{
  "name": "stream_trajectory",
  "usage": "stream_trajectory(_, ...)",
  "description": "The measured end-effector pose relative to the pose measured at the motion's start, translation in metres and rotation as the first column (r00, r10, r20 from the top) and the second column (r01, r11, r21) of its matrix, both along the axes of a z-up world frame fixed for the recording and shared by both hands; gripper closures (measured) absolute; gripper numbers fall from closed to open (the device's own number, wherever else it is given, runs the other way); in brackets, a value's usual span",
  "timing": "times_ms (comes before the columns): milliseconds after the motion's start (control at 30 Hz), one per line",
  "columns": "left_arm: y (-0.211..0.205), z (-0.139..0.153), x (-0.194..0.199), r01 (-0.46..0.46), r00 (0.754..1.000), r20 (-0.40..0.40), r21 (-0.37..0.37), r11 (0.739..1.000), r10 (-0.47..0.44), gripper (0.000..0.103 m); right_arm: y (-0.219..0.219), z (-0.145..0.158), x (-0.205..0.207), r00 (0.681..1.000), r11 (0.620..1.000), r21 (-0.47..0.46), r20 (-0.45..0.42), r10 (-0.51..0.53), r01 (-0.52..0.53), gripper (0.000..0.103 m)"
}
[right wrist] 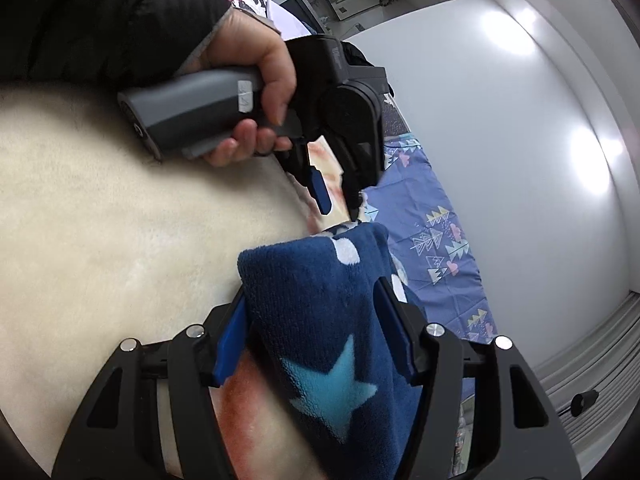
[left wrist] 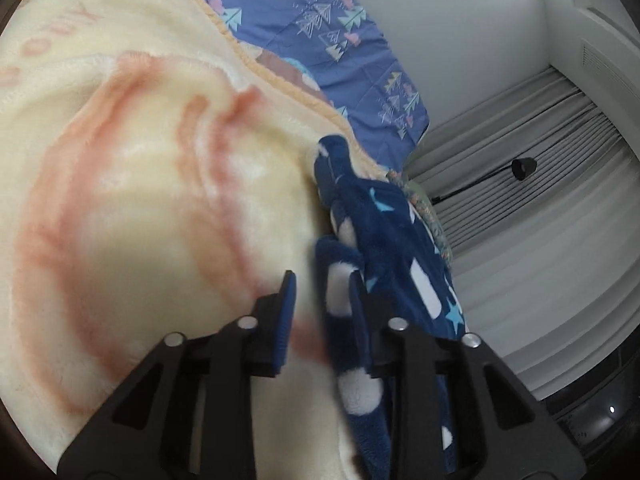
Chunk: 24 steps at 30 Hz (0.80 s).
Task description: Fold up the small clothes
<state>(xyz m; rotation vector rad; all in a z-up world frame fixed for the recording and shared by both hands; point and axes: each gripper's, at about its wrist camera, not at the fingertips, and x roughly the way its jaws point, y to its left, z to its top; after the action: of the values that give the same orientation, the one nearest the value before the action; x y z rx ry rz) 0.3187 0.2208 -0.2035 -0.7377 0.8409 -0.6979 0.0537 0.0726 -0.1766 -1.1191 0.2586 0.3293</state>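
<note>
**Listener:** What is closest to you?

**Operator:** My right gripper [right wrist: 320, 332]. Its blue-padded fingers [right wrist: 230, 340] are clenched on a thick fold of the navy fleece garment [right wrist: 320, 320], pressing it from both sides. The fleece has white dots and a light blue star. From my left wrist camera, my left gripper [left wrist: 322, 300] has its fingers [left wrist: 286, 312] spread apart. The same garment [left wrist: 384, 240] hangs between and past them; the right finger touches it, the left one is clear of it, so nothing is pinched there.

**Listener:** Where does the garment lie?

**Operator:** Along the right edge of a cream blanket [left wrist: 140, 200] with orange markings, on the bed. In the right wrist view I see my left hand [right wrist: 256, 80] on the grey handle, with the left gripper [right wrist: 336, 196] just above the garment's far end.

**Listener:** Any writing?

**Operator:** Faint orange letters on the blanket's far left part, too blurred to read. A small white label on the handle is also unreadable.

**Listener:** And room to move?

**Operator:** The blanket stretches wide and flat to my left. Beyond its stitched edge lies a blue sheet [left wrist: 320, 20] printed with trees. Farther right are pale pleated curtains [left wrist: 540, 200] and a white wall.
</note>
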Motion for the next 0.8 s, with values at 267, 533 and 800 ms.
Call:
stream_trajectory(267, -0.04, 0.008, 0.024, 0.093, 0.995, 0.02, 0.096, 0.991, -0.095, 0.083, 0.011, -0.002, 0.015, 1.0, 1.0, -0.008, 0.007, -0.009, 0.009, 0.042)
stream_trajectory(533, -0.022, 0.033, 0.006, 0.039, 0.986, 0.163, -0.029, 0.999, -0.034, 0.093, 0.011, 0.032, 0.024, 0.999, 0.987, 0.161, -0.035, -0.014, 0.02, 0.085)
stream_trajectory(800, -0.007, 0.024, 0.015, -0.064, 0.992, 0.11, 0.012, 0.998, 0.062, 0.059, 0.016, -0.001, 0.031, 0.999, 0.999, 0.044, -0.049, 0.01, -0.007, 0.084)
